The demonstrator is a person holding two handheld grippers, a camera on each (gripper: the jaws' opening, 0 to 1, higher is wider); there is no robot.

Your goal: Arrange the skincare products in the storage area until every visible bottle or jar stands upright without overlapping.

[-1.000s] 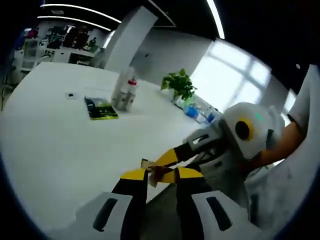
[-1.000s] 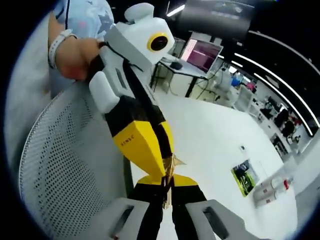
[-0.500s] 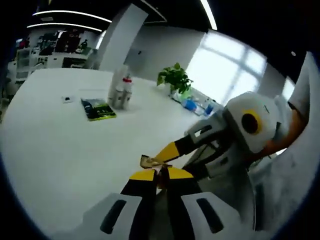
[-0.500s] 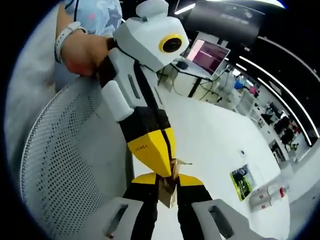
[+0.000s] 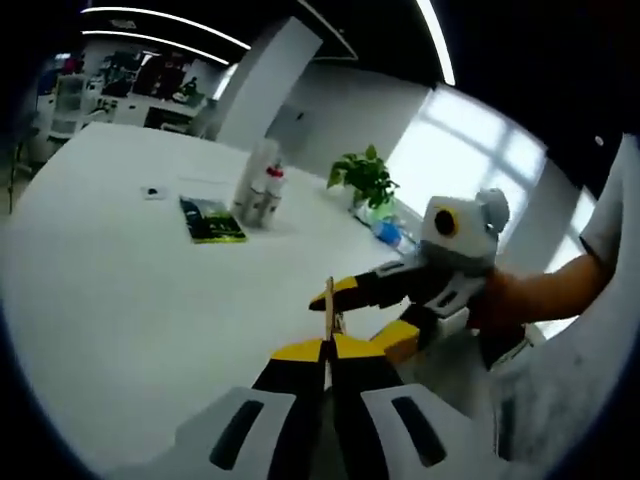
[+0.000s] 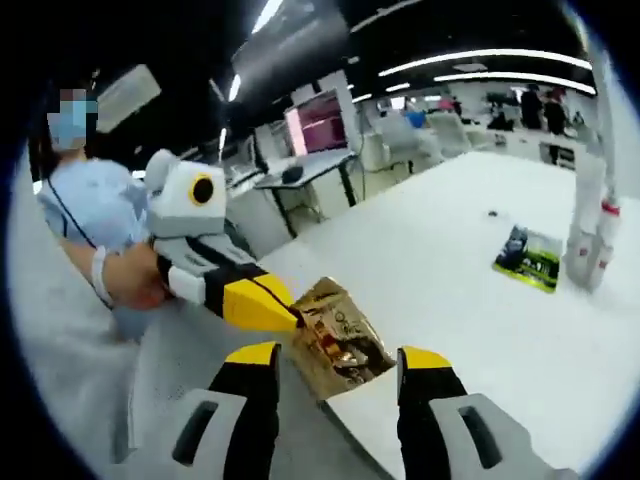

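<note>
The left gripper (image 5: 327, 347), jaws closed, pinches a gold sachet (image 6: 337, 335) over the near edge of the white table (image 5: 120, 290). The right gripper (image 6: 337, 357) stands wide open around the sachet. Bottles (image 5: 258, 186) and a green packet (image 5: 212, 219) sit far across the table.

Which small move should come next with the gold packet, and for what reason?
Probably carry the gold packet across the white table toward the bottles. The left gripper pinches it at the near table edge, the right gripper stands open, and the bottles and green packet lie far off.
</note>
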